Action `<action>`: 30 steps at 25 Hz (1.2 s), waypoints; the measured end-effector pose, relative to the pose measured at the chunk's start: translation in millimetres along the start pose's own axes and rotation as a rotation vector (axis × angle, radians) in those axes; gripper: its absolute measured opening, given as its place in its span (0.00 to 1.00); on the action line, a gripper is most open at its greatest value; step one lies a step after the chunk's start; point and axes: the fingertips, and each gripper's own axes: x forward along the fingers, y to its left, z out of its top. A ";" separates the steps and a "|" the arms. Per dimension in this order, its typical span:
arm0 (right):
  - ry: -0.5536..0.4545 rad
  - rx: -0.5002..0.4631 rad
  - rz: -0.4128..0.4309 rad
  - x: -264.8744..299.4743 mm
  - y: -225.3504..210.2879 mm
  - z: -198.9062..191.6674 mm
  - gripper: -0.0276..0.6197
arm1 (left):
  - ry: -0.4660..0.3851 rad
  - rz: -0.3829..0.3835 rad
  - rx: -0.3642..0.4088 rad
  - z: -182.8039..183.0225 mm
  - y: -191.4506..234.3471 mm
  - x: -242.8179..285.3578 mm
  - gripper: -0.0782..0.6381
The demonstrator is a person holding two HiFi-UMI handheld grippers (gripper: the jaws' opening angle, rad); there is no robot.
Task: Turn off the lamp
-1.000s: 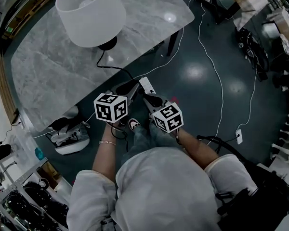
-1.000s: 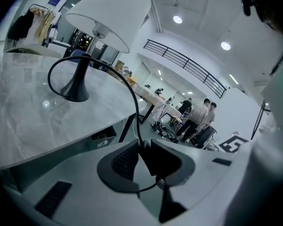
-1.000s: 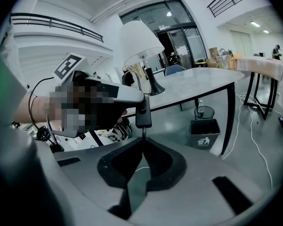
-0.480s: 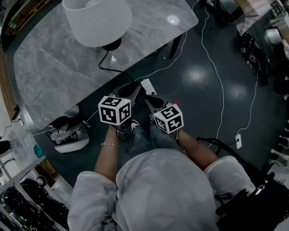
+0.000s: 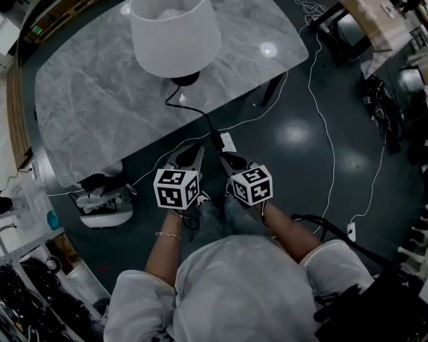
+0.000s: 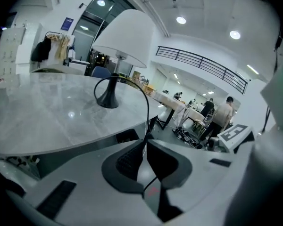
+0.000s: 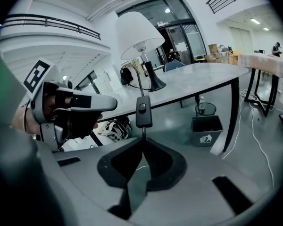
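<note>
A lamp (image 5: 175, 34) with a white shade stands on the grey marble table (image 5: 93, 105); I cannot tell whether it is lit. Its black cord (image 5: 192, 109) runs off the table's near edge to an inline switch (image 7: 144, 111) with a round button. My right gripper (image 7: 142, 142) is shut on the cord just below that switch. My left gripper (image 6: 145, 147) is closing its jaws, with the cord (image 6: 146, 107) between the tips, on the lamp side of the switch. In the head view the left gripper (image 5: 197, 148) and right gripper (image 5: 225, 157) sit side by side below the table edge.
Shoes (image 5: 103, 201) lie on the dark floor under the table. A white cable (image 5: 328, 141) snakes to a plug (image 5: 352, 228). A bin (image 7: 206, 126) stands by the table leg (image 7: 233, 117). People (image 6: 221, 117) stand far off among other tables.
My left gripper has slid in toward the cord and the right gripper, and its jaws have narrowed around the cord. The right gripper keeps its hold below the switch.
</note>
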 end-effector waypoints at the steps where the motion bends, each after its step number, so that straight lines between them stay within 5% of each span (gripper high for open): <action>1: 0.007 0.002 0.000 3.4 0.5 -1.8 0.07 | 0.005 0.010 -0.015 -5.5 4.2 -2.8 0.15; 30: 0.258 0.127 -0.111 194.5 -54.4 -148.3 0.07 | 0.039 0.069 -0.182 -148.3 89.5 -21.3 0.12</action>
